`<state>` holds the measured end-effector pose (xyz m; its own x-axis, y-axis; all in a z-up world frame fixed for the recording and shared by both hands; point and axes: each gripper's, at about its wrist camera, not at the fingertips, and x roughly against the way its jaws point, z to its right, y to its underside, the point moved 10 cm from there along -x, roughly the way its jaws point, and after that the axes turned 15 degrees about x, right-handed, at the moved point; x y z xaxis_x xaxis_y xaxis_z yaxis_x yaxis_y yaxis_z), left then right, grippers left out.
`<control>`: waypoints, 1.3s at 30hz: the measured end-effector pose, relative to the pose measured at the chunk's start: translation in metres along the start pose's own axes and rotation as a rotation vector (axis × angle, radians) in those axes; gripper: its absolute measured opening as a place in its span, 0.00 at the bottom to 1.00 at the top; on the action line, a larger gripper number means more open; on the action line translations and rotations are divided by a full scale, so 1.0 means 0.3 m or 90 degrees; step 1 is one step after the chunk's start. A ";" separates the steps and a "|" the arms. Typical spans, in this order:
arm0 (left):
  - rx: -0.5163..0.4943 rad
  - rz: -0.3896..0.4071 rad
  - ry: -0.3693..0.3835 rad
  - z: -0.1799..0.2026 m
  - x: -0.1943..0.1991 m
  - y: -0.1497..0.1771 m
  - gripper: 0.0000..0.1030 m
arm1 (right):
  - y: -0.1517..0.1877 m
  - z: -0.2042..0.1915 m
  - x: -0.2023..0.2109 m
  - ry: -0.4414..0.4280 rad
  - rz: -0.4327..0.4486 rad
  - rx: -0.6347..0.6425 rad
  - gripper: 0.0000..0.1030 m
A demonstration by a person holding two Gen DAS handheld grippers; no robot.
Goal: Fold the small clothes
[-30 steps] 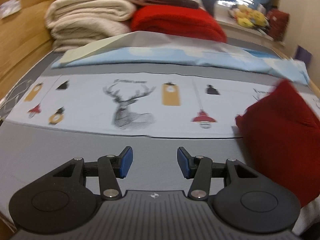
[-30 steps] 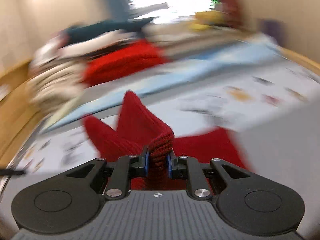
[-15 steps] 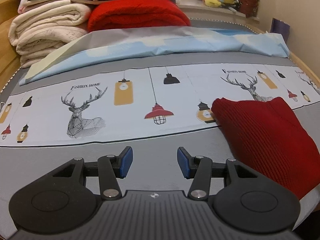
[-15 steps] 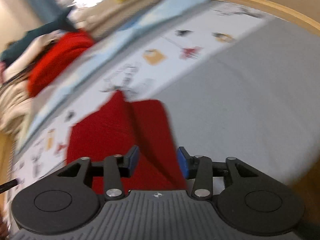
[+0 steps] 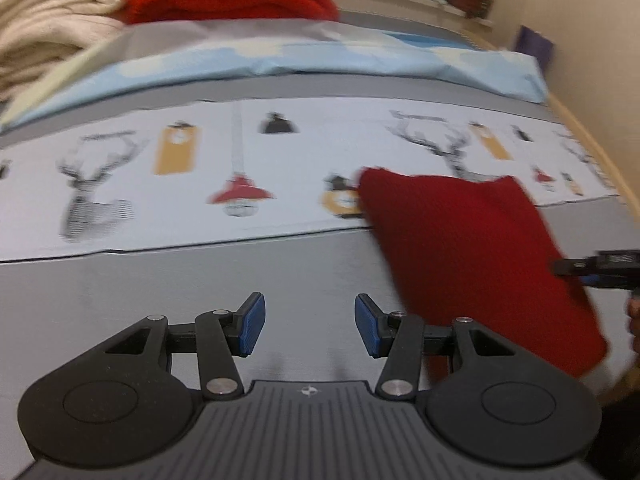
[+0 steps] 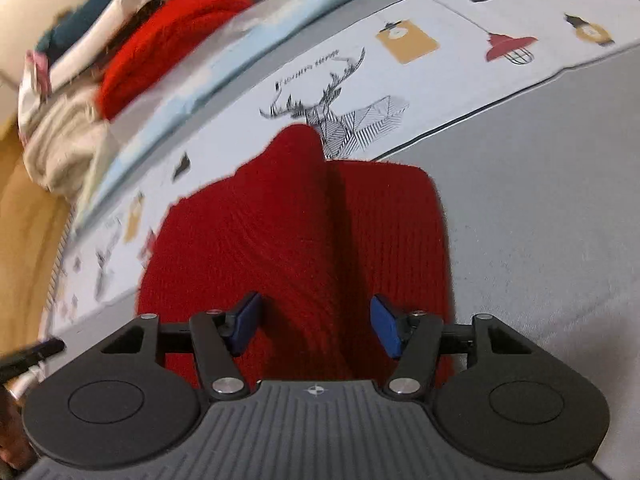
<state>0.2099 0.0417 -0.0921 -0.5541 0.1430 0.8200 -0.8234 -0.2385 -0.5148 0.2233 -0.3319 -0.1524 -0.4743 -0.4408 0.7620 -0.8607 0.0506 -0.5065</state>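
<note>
One red knit garment lies on the bed, both grippers empty.

The bed [image 5: 120,300] carries one stack of folded blankets [image 5: 60,20] at its far edge. The red knit garment [image 6: 296,232] lies near its near edge, partly folded. The right gripper [image 6: 316,328], whose jaws have just closed slightly, hovers half-open over it; the left gripper [image 5: 310,330], half-open, holds nothing.
</note>
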 end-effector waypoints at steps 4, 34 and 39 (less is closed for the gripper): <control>-0.009 -0.061 0.106 0.153 -0.034 0.060 0.56 | -0.035 -0.030 0.032 -0.037 0.040 0.017 0.19; -0.240 -0.229 0.068 0.377 -0.254 0.414 0.60 | 0.133 0.013 0.080 0.008 -0.062 0.108 0.45; -0.239 -0.224 0.063 0.383 -0.238 0.411 0.64 | 0.127 0.020 0.089 0.010 -0.054 0.097 0.51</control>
<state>0.1619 -0.1083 -0.1852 -0.2304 0.2472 0.9412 -0.9389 0.1978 -0.2818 0.1790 -0.3471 -0.1537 -0.4044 -0.4240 0.8104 -0.8605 -0.1237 -0.4941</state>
